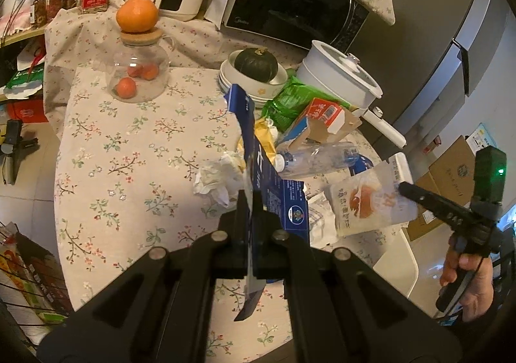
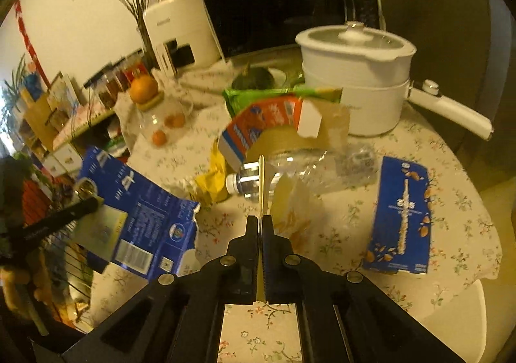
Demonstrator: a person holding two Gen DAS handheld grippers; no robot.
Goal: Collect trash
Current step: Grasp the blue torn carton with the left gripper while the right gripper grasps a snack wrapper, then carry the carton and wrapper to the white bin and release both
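Over the bench: both tools are hanging above the floral-clothed bench (image 1: 106,143), each pinching a piece of trash.
Left tool: the left tool (image 1: 249,201) is gripping a flattened blue carton (image 1: 258,166) edge-on, its jaws pressed narrow against the card; the carton is lifted clear of the cloth, near the bench's left edge.
Right tool: the right tool (image 2: 260,223) is clamping a pale snack pouch (image 1: 371,201) with an orange picture, jaws almost together on its thin edge; the pouch is hanging in the air beside the bench's right side.
Progress: two pieces are being carried, so collection appears under way but far from finished.
Left to gather: a crumpled white tissue (image 1: 214,180), a yellow wrapper (image 2: 213,179), a clear plastic bottle (image 1: 319,158), a torn orange-and-white carton (image 2: 267,124), a green bag (image 1: 290,101) and a second blue box (image 2: 401,217) are all lying on the cloth.
Probably staying: the glass jar (image 1: 140,72) with an orange on its cork lid, the bowls holding a dark squash (image 1: 256,64) and the white lidded pot (image 1: 342,75) do not look like rubbish.
Destination: a wire basket (image 2: 72,269) is showing at the lower left in the right wrist view; whether it is the bin, I cannot tell.
Hard to read: the right wrist view is blurring, the pouch's print is unreadable there, and the bottle is partly hiding behind the pouch's edge.
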